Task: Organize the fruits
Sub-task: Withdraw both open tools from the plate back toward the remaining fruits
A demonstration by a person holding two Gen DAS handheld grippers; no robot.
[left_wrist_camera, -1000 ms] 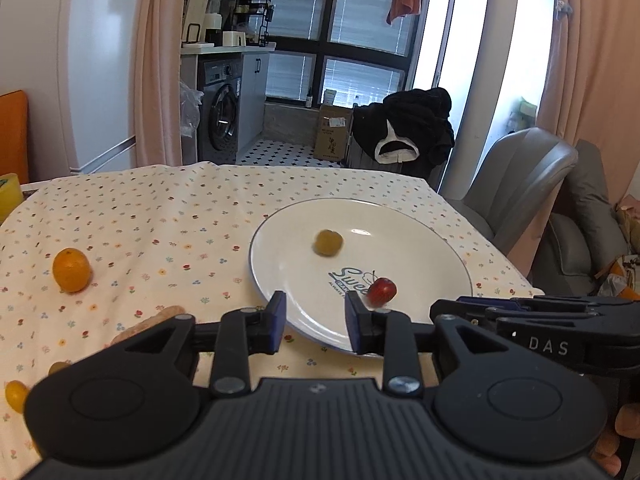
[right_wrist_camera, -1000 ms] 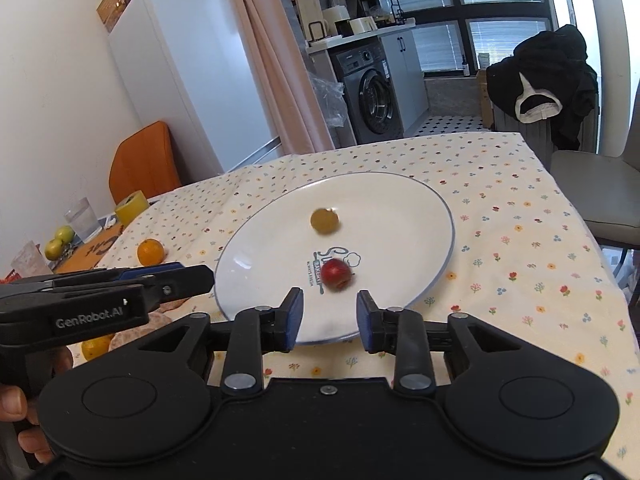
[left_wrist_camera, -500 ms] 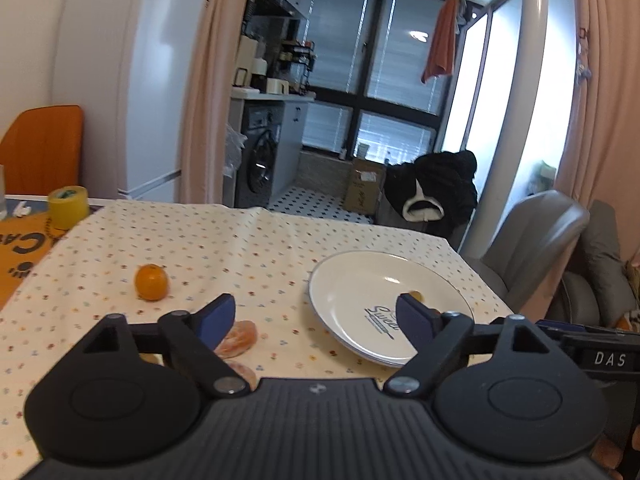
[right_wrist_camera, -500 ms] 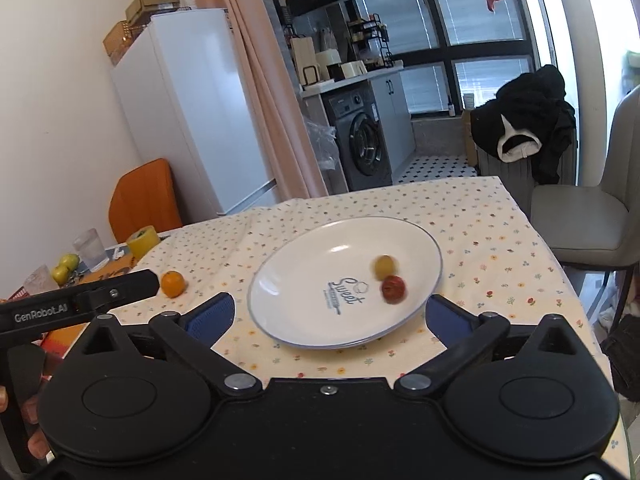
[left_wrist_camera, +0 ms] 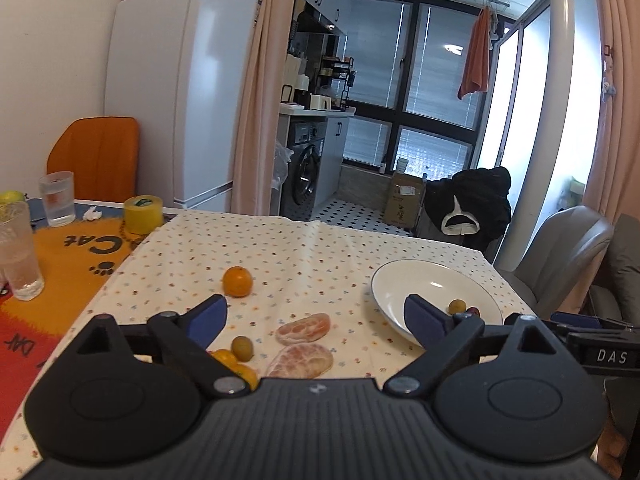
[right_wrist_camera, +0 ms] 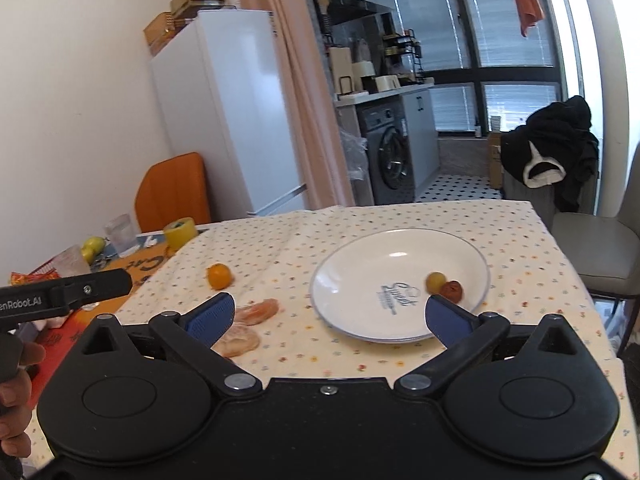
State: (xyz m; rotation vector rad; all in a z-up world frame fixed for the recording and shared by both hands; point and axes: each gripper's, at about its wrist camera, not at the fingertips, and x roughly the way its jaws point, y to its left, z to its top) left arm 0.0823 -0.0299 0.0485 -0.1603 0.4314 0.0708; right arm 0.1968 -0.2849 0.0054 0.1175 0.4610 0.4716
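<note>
both grippers [left_wrist_camera: 316,316] [right_wrist_camera: 328,316] wide, above tablecloth [left_wrist_camera: 304,256]

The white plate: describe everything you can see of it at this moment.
The white plate is round and shallow, glossy like glazed ceramic, with a thin dark line around its rim and dark script printed near its middle. It sits flat on the floral tablecloth, toward the table's right side. Two small fruits rest inside, close together on its right part: a yellow-green one and a red one. Neither hand-held gripper touches it; the peeled citrus pieces lie apart, to its left.

home kitchen-diner | fridge [left_wrist_camera: 176,92] | washing machine [right_wrist_camera: 394,158] | dining table [right_wrist_camera: 520,232]
</note>
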